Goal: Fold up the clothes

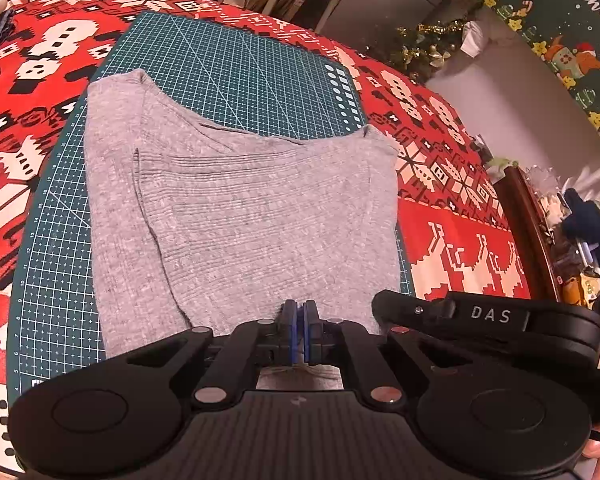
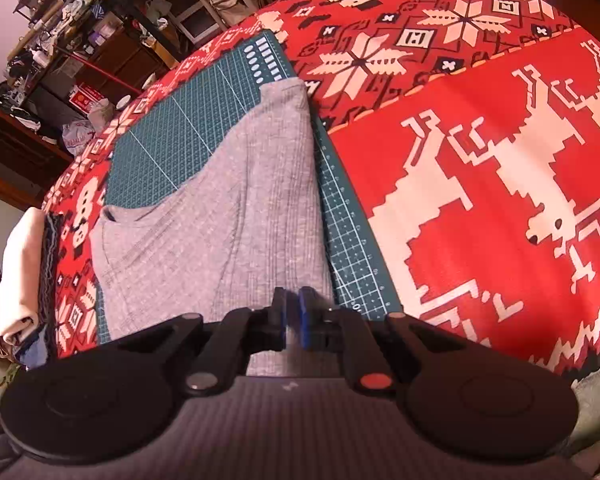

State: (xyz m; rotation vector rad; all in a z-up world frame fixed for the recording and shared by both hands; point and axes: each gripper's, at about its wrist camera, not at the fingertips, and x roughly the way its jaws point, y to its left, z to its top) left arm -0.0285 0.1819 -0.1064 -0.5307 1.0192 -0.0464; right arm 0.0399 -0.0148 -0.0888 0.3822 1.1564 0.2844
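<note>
A grey ribbed knit sweater (image 1: pixel 244 216) lies flat on a green cutting mat (image 1: pixel 236 64), its sleeves folded in over the body. My left gripper (image 1: pixel 300 316) is shut at the sweater's near hem, with fabric showing under its blue pads. The right gripper's black body (image 1: pixel 488 320) lies just to its right. In the right wrist view the sweater (image 2: pixel 220 232) stretches away along the mat (image 2: pixel 352 240). My right gripper (image 2: pixel 294 312) is nearly shut at the near hem by the sweater's right edge; a narrow gap shows between the pads.
A red Christmas-pattern tablecloth (image 1: pixel 460 216) covers the table around the mat. Folded clothes (image 2: pixel 20 272) are stacked at the table's far left edge. Shelves and clutter (image 2: pixel 80 40) stand beyond the table. A dark wooden cabinet (image 1: pixel 528 224) stands to the right.
</note>
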